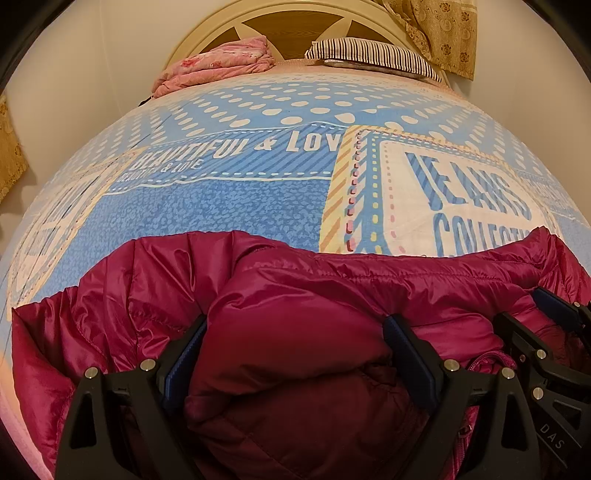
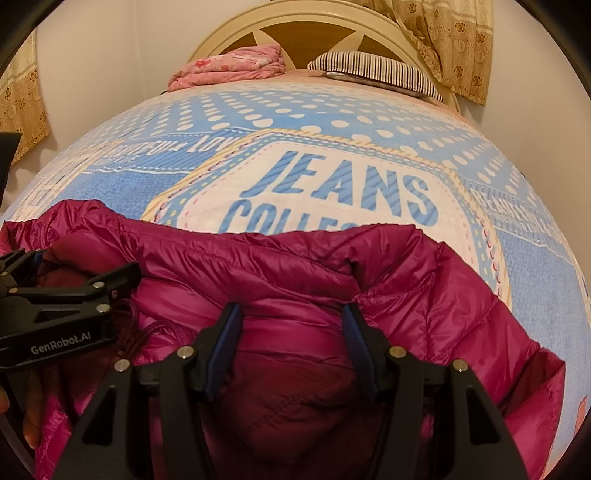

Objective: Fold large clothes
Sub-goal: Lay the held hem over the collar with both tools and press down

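Right gripper (image 2: 290,328) points down at a magenta puffer jacket (image 2: 303,273) spread on a blue patterned bedspread (image 2: 535,266). A thick bunched fold of jacket sits between its blue pads (image 2: 227,341), both pressing the fabric. Left gripper (image 2: 66,269) sits just to its left, also over the jacket. Far ahead: pink folded bedding (image 2: 236,64), striped pillow (image 2: 373,68), cream headboard (image 2: 295,18).
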Tool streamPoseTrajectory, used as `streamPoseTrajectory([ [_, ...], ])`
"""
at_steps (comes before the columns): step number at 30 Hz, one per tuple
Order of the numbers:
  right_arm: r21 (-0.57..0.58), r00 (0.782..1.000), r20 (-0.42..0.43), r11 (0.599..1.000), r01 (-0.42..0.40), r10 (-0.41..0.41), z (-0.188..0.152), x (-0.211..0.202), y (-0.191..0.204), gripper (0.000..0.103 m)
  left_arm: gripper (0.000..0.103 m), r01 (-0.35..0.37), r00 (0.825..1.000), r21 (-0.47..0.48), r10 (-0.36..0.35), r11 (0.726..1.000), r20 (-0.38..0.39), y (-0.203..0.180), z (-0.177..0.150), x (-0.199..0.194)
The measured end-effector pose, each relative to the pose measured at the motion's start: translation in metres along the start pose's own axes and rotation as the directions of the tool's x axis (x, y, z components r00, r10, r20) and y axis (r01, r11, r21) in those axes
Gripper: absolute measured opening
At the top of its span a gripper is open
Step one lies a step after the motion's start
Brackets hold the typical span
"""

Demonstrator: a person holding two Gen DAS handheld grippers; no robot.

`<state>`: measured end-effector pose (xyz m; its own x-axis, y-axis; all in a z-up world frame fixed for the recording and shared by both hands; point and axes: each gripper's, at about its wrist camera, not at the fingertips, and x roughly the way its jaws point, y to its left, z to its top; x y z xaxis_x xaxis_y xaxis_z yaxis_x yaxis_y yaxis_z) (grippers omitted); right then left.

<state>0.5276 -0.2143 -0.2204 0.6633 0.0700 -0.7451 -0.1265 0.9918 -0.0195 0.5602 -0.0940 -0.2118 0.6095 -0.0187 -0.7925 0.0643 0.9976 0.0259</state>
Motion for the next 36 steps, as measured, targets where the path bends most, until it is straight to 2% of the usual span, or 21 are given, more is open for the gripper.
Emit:
streamPoseTrajectory([
  [30, -0.013, 1.0, -0.006, 1.0, 0.016, -0.016, 0.0003, 0.0012, 0.0014, 0.06, 0.095, -0.021, 1.0, 0.015, 0.021, 1.0, 0.003, -0.0013, 0.0001, 0.0007],
  [36, -0.019, 1.0, -0.008, 1.0, 0.021, -0.021, 0.0006, 0.0018, 0.003, 0.06, 0.097, -0.043, 0.999, 0.024, 0.043, 0.999, -0.003, -0.0038, 0.003, 0.0009],
])
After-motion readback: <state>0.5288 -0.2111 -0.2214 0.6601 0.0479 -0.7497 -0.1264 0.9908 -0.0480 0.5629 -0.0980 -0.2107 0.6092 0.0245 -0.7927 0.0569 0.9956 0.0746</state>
